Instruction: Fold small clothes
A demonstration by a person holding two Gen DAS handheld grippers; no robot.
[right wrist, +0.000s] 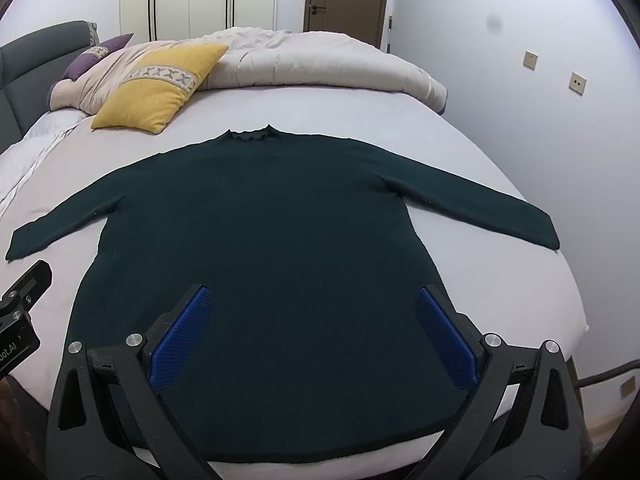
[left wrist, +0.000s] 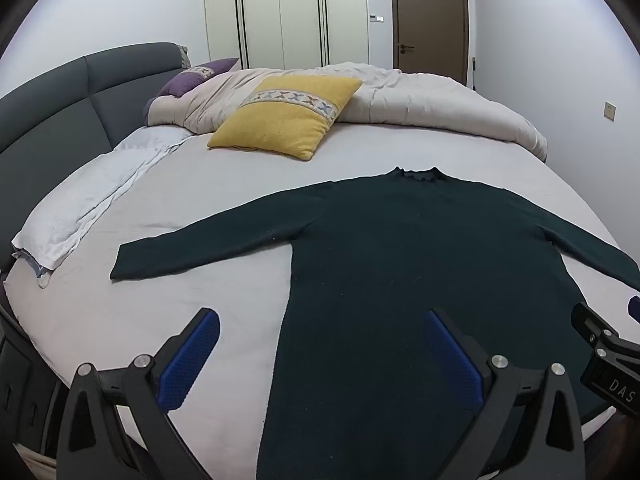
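A dark green long-sleeved sweater (left wrist: 392,248) (right wrist: 272,232) lies flat on the bed, neck away from me, both sleeves spread out to the sides. My left gripper (left wrist: 320,320) hovers open above the sweater's lower left edge, nothing between its blue pads (left wrist: 188,360). My right gripper (right wrist: 312,296) hovers open over the lower body of the sweater, near the hem, holding nothing. The right gripper's body shows at the right edge of the left wrist view (left wrist: 608,356), and the left gripper's body at the left edge of the right wrist view (right wrist: 20,312).
A yellow cushion (left wrist: 288,116) (right wrist: 156,88) and a bunched beige duvet (left wrist: 420,96) (right wrist: 320,60) lie beyond the sweater. A white folded cloth (left wrist: 92,196) lies at the left by the grey headboard (left wrist: 52,108). The bed's near edge (right wrist: 576,312) curves round close to me.
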